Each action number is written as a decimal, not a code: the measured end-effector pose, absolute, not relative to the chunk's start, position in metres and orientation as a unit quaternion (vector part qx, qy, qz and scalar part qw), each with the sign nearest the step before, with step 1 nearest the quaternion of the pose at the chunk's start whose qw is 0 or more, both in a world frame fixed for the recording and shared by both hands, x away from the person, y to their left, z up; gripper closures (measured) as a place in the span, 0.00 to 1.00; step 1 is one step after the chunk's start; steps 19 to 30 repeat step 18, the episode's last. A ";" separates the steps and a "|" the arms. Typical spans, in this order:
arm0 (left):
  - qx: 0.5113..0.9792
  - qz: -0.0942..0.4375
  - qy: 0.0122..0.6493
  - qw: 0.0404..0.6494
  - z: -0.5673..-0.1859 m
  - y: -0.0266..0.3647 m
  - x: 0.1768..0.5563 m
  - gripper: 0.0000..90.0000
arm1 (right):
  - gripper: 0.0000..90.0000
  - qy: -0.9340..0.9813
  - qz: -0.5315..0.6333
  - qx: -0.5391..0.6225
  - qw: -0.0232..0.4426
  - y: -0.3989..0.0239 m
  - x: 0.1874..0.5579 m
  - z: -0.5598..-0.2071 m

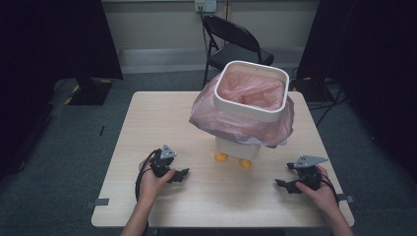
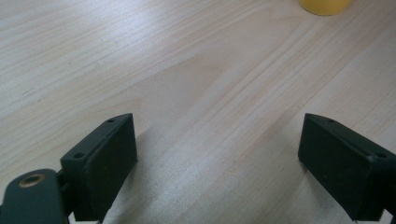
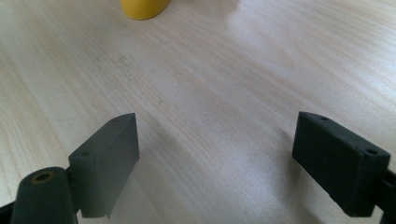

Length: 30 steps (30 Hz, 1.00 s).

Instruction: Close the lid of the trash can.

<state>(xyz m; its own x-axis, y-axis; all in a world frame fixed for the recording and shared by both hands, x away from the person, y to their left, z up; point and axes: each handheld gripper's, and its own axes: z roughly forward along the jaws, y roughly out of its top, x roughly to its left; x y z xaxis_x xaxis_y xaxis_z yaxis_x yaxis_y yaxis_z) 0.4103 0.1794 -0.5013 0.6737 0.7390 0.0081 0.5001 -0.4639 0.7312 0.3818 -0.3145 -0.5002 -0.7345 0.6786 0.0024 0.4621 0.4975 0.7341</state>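
A white bin (image 1: 251, 88) on yellow feet (image 1: 221, 157) stands mid-table, lined with a pink plastic bag (image 1: 231, 115) that drapes over its sides. My left gripper (image 1: 183, 174) rests low over the table at the front left, held by a hand, jaws wide open and pointing right toward the bin. In the left gripper view a yellow foot (image 2: 324, 5) shows at the top edge. My right gripper (image 1: 281, 184) sits at the front right, jaws wide open, pointing left. Its view has a yellow foot (image 3: 142, 8) at the top. Nothing lies between either pair of jaws.
The light wooden table (image 1: 162, 123) has bare surface at the left and front. A black folding chair (image 1: 231, 42) stands behind the table. Dark screens flank the room, and cables (image 1: 329, 98) lie on the floor at the right.
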 end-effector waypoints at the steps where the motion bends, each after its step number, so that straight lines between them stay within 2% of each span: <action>1: 0.840 0.165 0.369 0.363 -0.501 0.179 0.410 0.12 | 0.16 0.853 0.373 0.335 0.145 -0.315 0.382 -0.500; 30: 0.840 0.165 0.369 0.362 -0.501 0.180 0.410 0.12 | 0.16 0.853 0.374 0.334 0.146 -0.314 0.382 -0.500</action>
